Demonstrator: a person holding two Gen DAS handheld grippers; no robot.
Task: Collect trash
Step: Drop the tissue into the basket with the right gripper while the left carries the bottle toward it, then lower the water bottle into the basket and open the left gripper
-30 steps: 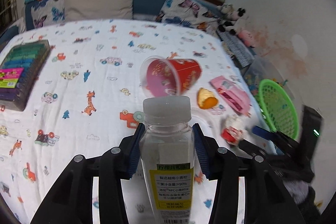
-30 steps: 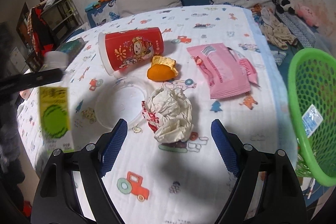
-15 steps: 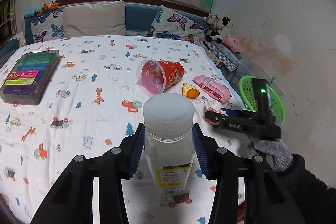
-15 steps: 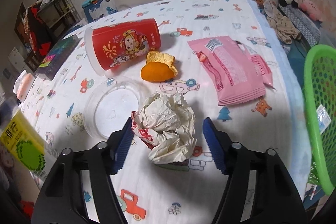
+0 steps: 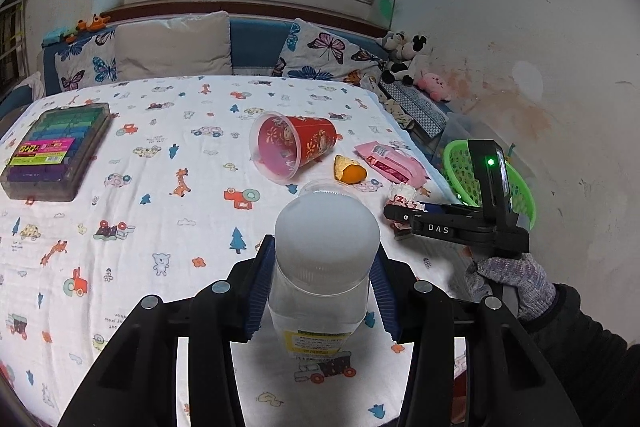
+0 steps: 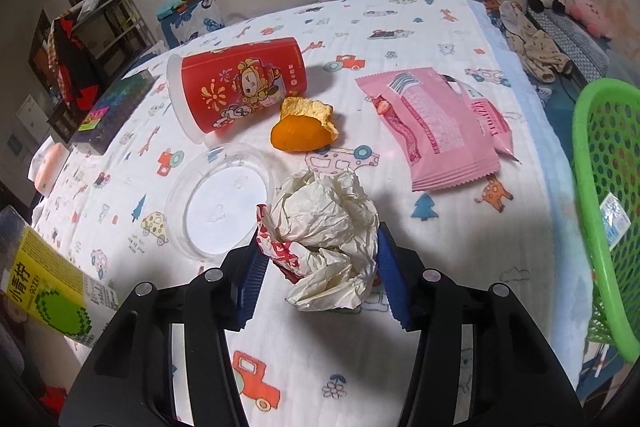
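- Two grippers are in use. The left gripper (image 5: pixel 322 301) is clamped on one clear plastic bottle (image 5: pixel 320 283), its blue pads pressing both sides just under the white cap, bottle held above the near part of the bed.
- The right gripper (image 6: pixel 318 279) has just been closing; its jaws now press both sides of one crumpled paper wrapper (image 6: pixel 326 235), which lies on the patterned bedsheet (image 6: pixel 460 259).
- Five loose pieces of trash lie on the sheet: the wrapper, one clear plastic lid (image 6: pixel 222 201) touching its left side, one orange peel (image 6: pixel 302 131) just beyond it, one red cup (image 6: pixel 236 87) on its side further left, and one pink snack bag (image 6: pixel 436 123) to the right.
- One green basket (image 6: pixel 604 211) stands off the bed's right edge, with one small packet (image 6: pixel 614 221) inside.
- One box of coloured items (image 5: pixel 56 151) sits far left, well apart from the trash.
- One gloved hand (image 5: pixel 510 281) carries the right gripper.
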